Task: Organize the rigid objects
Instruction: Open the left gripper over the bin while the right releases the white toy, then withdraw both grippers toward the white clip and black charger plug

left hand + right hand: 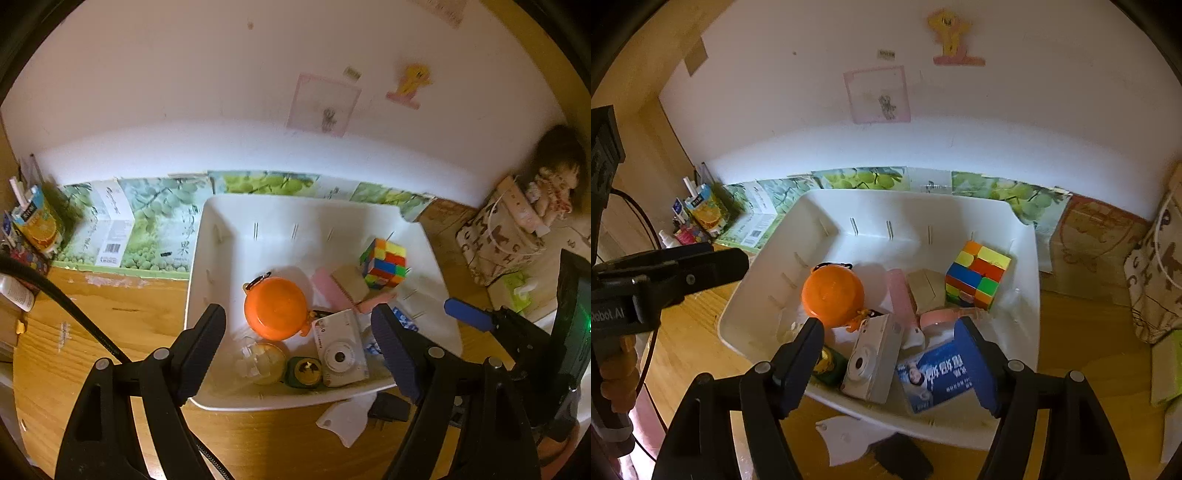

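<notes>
Bin (827, 206) on the surface holds an orange ball (833, 295), cube (977, 275), camera (873, 360) and half-hidden blue packet (936, 373); both grippers' fingers (207, 339) (801, 365) gape empty.

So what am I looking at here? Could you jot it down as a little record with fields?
surface: wooden table
container: white bin, open top
in the bin: orange round case, colour cube, white toy camera, blue-and-white packet, pink items, a beige block
left gripper: open, nothing between its fingers, above the bin
right gripper: open, nothing between its fingers, above the bin
outside the bin: white scrap on the table by the bin's near rim
</notes>
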Tool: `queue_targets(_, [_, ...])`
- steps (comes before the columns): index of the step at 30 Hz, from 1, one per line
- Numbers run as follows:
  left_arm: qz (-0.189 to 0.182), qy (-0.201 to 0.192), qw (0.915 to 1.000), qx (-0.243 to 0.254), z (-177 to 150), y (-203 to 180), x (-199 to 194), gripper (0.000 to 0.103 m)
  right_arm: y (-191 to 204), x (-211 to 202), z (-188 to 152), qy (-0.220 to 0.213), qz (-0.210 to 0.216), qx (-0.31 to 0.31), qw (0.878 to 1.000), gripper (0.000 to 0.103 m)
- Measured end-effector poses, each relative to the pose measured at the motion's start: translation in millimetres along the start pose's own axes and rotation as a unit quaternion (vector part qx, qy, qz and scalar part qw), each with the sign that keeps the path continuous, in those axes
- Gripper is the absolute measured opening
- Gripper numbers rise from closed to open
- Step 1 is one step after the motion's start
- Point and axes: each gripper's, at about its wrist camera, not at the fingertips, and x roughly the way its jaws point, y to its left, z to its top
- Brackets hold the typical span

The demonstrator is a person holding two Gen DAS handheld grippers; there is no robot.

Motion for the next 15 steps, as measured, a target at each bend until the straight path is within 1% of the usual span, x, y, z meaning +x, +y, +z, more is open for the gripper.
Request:
queue_targets(1, [0.0, -0.007, 1.0, -0.001, -1.7, -1.3, -5.1, 0.084, 1.4, -4.5, -2.0, -0.004, -0.002, -0.001, 1.0, 0.078])
queue_targets(3, [-0.002, -0.016, 0.9999, 0.0, -6.0, -4.4, -15.7, 0.084, 3.9, -15.6, -7.3, -0.014, -0.005, -0.003, 1.0, 0.08])
queue_targets(7, [0.001, -0.022, 0.9998, 0.0, -18.1, -9.9, -31.7, 0.084, 9.4, -35.5, -17.7, -0.031, -0.006, -0.008, 0.999, 0.08])
queue_targets(15, [0.015, -0.037, 0.9992, 0.003, -57.3, -23.8, -66.2, 0.084, 20.6, -79.1, -50.5, -0.075, -0.006, -0.026, 0.997, 0.081])
